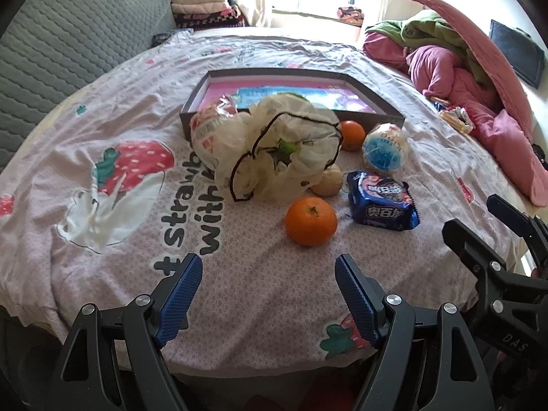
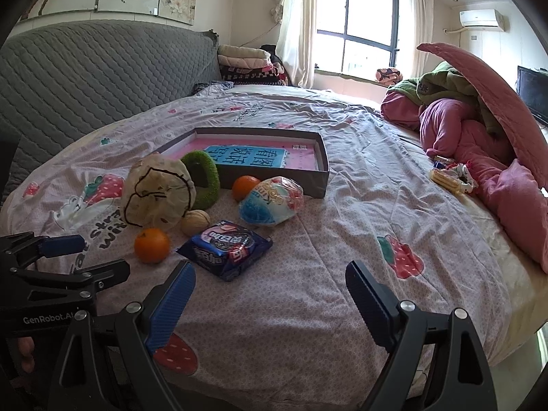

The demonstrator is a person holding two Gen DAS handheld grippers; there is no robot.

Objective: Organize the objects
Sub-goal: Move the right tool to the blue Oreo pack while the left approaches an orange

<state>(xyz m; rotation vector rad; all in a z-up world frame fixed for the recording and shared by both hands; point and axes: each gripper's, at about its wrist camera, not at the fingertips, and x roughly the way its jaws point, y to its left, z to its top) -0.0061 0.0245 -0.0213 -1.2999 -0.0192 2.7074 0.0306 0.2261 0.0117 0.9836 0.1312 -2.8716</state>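
The grey box (image 2: 274,167) lies on the strawberry-print bedsheet (image 2: 342,205) and serves as the landmark: everything to be tidied sits on the near side of it. Just in front of its near wall are the far orange (image 2: 246,187), the round snack pack in clear wrap (image 2: 272,200) and a green fuzzy ring (image 2: 202,174) that leans against the wall. A little nearer stand the cream drawstring pouch (image 2: 159,193), a pale round fruit (image 2: 195,222), the near orange (image 2: 151,245) and the blue cookie packet (image 2: 224,248). A second wrapped pack (image 1: 209,130) sits behind the pouch at the box's left corner, though what it contains is hard to read.

The left gripper (image 1: 267,294) and the right gripper (image 2: 270,301) both hover near the bed's edge, well short of the box, jaws spread wide and empty.

The likely trouble is the soft bed: an orange nudged by one finger may roll off, and the slick packet could slide or pinch a fold of sheet with it. The crowded cluster also risks toppling the pouch.
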